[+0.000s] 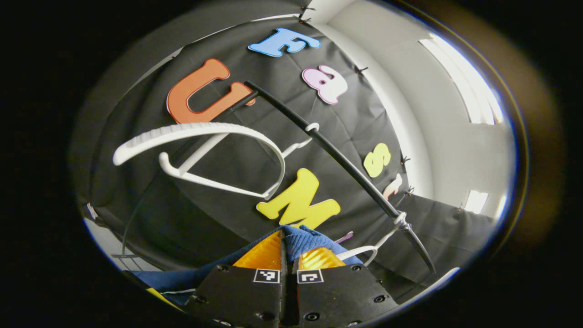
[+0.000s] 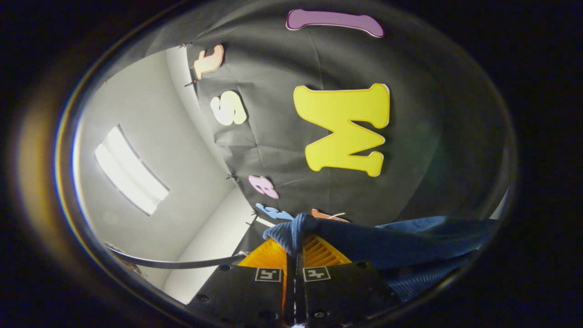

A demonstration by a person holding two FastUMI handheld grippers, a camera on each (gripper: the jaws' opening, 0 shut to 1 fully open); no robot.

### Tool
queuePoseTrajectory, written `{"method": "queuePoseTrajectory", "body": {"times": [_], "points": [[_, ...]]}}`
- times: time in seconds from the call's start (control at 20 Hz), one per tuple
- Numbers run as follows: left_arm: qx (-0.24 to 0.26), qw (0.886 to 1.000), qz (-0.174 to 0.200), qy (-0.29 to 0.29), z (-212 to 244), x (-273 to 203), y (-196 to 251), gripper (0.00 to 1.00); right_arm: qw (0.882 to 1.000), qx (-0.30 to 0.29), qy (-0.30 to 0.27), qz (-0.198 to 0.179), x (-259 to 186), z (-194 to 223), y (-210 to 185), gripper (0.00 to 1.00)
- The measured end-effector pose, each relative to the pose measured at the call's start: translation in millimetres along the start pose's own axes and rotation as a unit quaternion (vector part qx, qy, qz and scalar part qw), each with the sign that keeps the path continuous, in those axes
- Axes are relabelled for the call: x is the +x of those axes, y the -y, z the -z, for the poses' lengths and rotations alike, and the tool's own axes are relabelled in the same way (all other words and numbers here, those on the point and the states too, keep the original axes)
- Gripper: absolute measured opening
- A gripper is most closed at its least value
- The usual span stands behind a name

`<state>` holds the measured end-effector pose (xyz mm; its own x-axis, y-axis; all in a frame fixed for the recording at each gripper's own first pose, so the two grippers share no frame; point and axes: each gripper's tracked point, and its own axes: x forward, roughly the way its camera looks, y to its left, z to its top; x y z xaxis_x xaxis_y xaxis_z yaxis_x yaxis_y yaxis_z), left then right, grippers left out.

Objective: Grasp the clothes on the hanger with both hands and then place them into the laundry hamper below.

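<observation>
A blue ribbed garment (image 1: pixel 309 239) is pinched between the fingers of my left gripper (image 1: pixel 288 248), which is shut on it; the cloth trails down to the lower left. A bare white hanger (image 1: pixel 200 132) hangs tilted from a black rail (image 1: pixel 337 159) above and left of the gripper, with no cloth on it. In the right gripper view, my right gripper (image 2: pixel 297 246) is shut on a bunched fold of the same blue garment (image 2: pixel 410 243), which drapes away to the right.
The black rail runs diagonally across the left gripper view, with a second white hanger hook (image 1: pixel 364 251) near its lower end. A thin dark bar (image 2: pixel 182 263) crosses the lower left of the right gripper view. White walls (image 2: pixel 136 114) with bright panels flank the black cloth.
</observation>
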<state>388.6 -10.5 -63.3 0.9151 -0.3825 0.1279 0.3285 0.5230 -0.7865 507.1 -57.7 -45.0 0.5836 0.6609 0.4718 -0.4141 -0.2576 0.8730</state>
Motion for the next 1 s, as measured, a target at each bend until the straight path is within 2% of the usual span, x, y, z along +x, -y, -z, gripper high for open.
{"method": "queuePoseTrajectory", "body": {"times": [0.15,0.3,0.35,0.4,0.45,0.5,0.65,1.0], "points": [[-0.006,1.000,0.002,0.001,8,-4,1,0.00,1.000,0.004,0.004,0.015,-11,3,13,0.03],[0.002,1.000,-0.027,-0.015,24,-9,-16,0.00,0.998,0.002,0.006,0.064,-26,12,42,0.04],[-0.004,1.000,-0.027,-0.013,27,-13,-16,0.00,0.998,0.005,0.006,0.067,-31,14,44,0.04],[-0.009,1.000,-0.027,-0.010,27,-17,-18,0.05,0.998,0.007,0.006,0.065,-35,17,43,0.04],[-0.012,0.999,-0.032,-0.009,28,-20,-21,0.05,0.998,0.005,0.001,0.065,-38,22,42,0.05],[-0.012,0.999,-0.040,-0.008,29,-21,-27,0.00,0.998,-0.002,-0.005,0.070,-38,26,46,0.04],[-0.011,0.997,-0.076,-0.009,34,-37,-42,0.00,0.997,-0.007,-0.019,0.079,-41,40,45,0.04],[-0.008,0.992,-0.123,-0.017,35,-70,-58,0.00,0.995,-0.015,-0.034,0.094,-41,82,36,0.04]]}}
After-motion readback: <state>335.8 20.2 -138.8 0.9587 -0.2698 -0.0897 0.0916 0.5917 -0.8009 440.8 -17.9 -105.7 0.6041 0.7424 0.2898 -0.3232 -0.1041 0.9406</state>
